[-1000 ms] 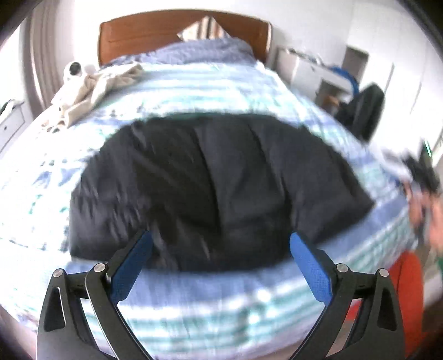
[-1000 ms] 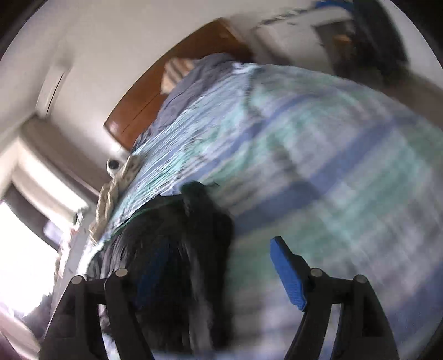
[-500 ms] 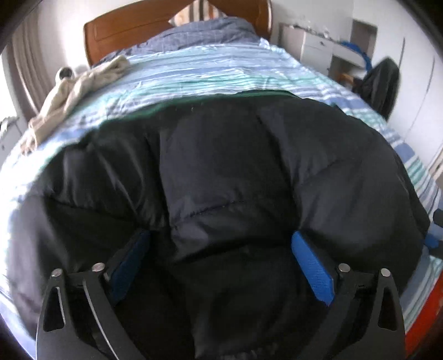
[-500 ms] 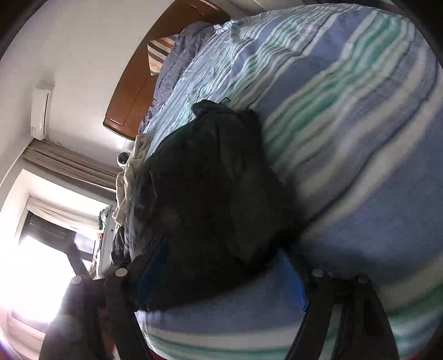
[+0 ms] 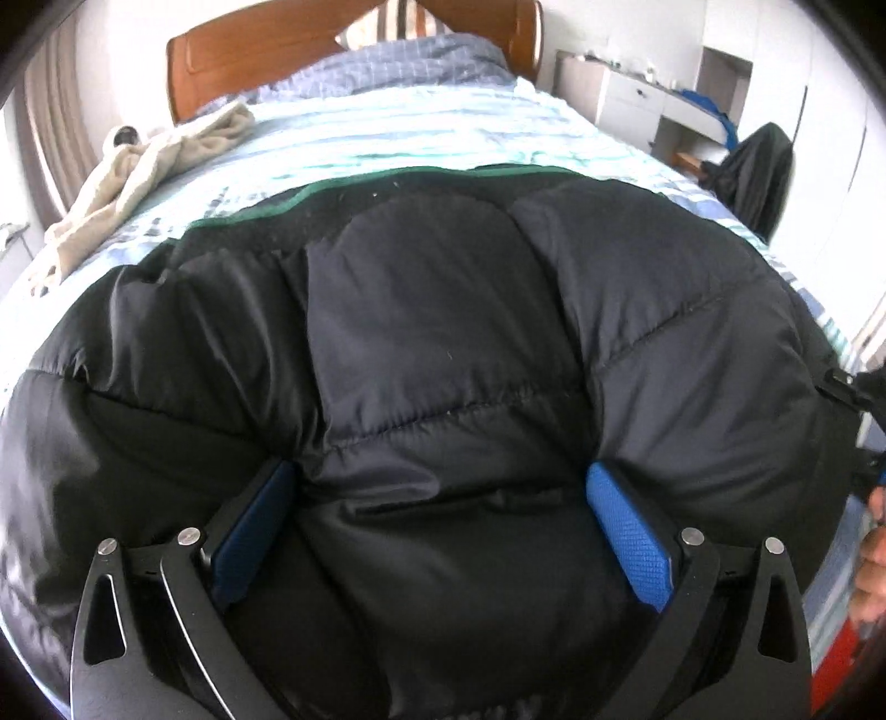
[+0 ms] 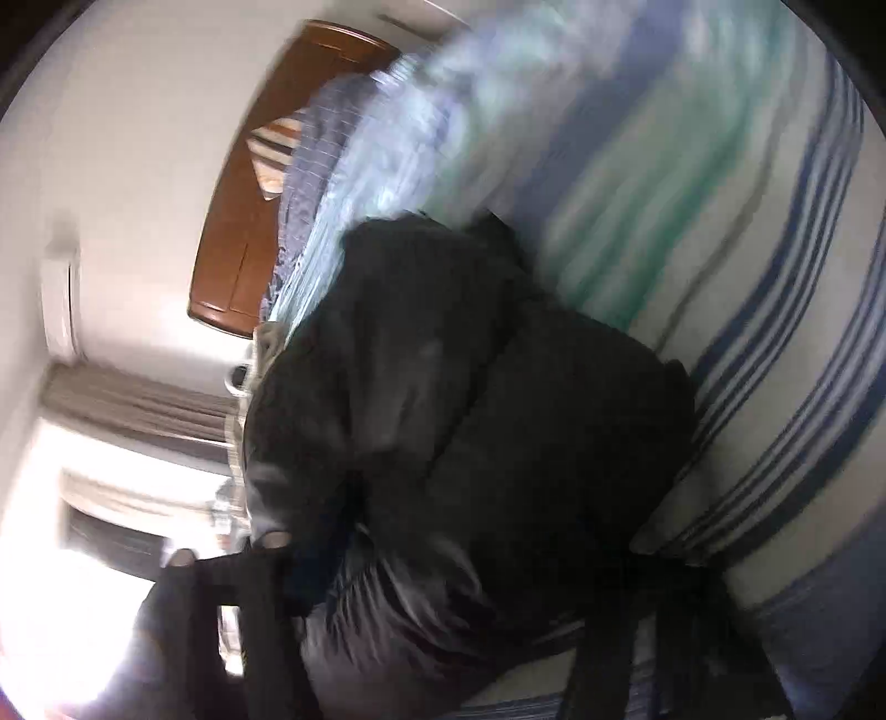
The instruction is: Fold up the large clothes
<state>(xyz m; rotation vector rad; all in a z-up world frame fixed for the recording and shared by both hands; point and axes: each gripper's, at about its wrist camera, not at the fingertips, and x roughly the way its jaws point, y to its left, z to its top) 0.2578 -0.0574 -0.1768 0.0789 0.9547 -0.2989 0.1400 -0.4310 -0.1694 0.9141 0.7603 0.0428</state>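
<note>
Both tongs sit at the near edge of the black puffer jacket [image 5: 443,343]. On the left gripper [image 5: 443,531] the blue pads [image 5: 628,540] stand wide apart, a padded bulge of the jacket swelling between them. On the right gripper [image 6: 470,598] the jaws are closing with the jacket's right end bunched between them; blur hides whether the pads press yet. Under the jacket lies the striped bedspread [image 5: 421,133], a beige garment [image 5: 138,177] far left, the wooden headboard [image 5: 266,44] beyond.
</note>
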